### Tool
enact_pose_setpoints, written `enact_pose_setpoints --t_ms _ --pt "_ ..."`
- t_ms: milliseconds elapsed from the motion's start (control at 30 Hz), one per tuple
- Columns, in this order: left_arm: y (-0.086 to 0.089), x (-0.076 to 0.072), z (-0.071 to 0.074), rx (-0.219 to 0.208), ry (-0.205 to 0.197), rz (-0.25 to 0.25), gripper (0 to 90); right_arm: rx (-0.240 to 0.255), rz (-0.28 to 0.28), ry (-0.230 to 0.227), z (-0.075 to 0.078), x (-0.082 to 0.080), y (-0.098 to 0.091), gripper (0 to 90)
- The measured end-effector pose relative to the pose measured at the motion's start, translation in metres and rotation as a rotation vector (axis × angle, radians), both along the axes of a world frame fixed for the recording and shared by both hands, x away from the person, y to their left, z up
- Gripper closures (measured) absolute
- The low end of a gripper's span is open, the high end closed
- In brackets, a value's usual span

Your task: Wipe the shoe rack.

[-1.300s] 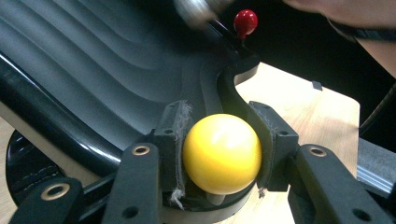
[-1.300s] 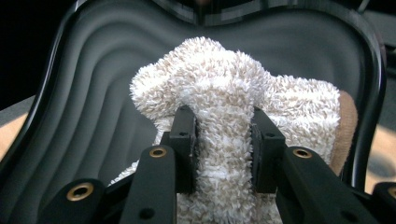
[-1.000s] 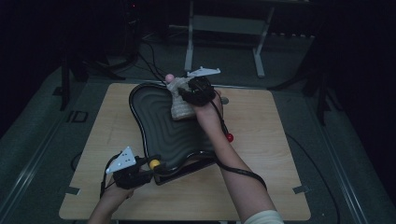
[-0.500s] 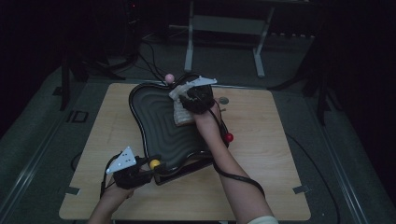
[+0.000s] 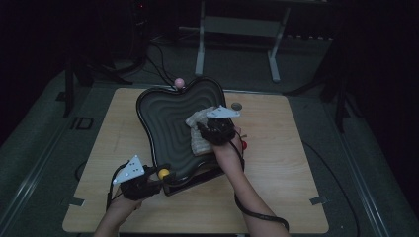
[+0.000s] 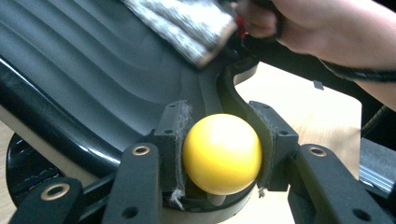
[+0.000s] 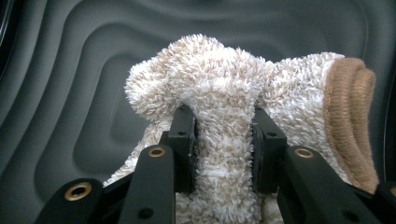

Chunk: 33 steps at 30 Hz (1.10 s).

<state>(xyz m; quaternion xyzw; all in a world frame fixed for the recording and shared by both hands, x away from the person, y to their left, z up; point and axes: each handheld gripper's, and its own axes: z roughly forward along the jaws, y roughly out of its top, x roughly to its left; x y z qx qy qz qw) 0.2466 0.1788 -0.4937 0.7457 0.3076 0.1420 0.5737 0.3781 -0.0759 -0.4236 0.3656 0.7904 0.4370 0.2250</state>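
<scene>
Pinching a fluffy cloth [image 7: 224, 121], the right tongs [image 5: 217, 129] press it onto the ridged tray [image 5: 163, 118] (right half); left tongs [image 5: 148, 181] clamp the tray's yellow knob [image 6: 222, 153], steadying its near edge.

The cloth [image 5: 200, 132] lies in the tray [image 5: 163, 118] on the table [image 5: 296, 168], near its right rim.

No readable text, labels, brands or nos. anywhere. High view: counter [image 5: 296, 163] bare wood, no print; dark ribbed tray [image 5: 168, 123] w/o logo; grey plates on the grippers plain, just holes. Left gripper view: yellow ball [image 6: 222, 154] unmarked. Right gripper view: fluffy cloth [image 7: 224, 107] has a brown rolled edge, no tag or lettering visible.
</scene>
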Motion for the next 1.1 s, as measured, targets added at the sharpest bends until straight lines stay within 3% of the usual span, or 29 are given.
enact_pose_setpoints --t_ms 167,300,500,633,767,867,1000,1100 --pt "-0.001 -0.001 0.003 0.028 0.009 0.009 59.3 -0.014 0.02 -0.004 -0.009 -0.016 -0.008 67.2" --pt "-0.001 -0.001 0.001 0.021 0.001 0.009 59.3 -0.014 0.02 -0.005 -0.015 -0.027 -0.011 67.3" --pt "-0.002 0.0 0.003 0.044 0.004 0.0 59.3 -0.024 0.029 -0.018 -0.024 -0.044 -0.016 67.9" --pt "-0.002 -0.001 0.003 0.051 -0.004 0.005 59.3 -0.034 0.039 -0.05 -0.032 -0.057 -0.02 67.8" --pt "-0.002 -0.002 0.0 0.026 -0.022 0.014 59.4 -0.035 0.036 -0.058 -0.033 -0.059 -0.019 67.5" --pt "-0.002 -0.002 0.001 0.044 -0.024 0.008 59.3 -0.046 0.043 -0.057 -0.031 -0.059 -0.019 67.0" --pt "-0.002 -0.001 0.001 0.043 -0.026 0.005 59.3 0.004 0.053 -0.05 -0.025 -0.057 -0.022 66.5" --pt "-0.001 -0.001 0.001 0.04 -0.029 0.001 59.3 0.068 0.071 -0.057 -0.005 -0.045 -0.019 66.6"
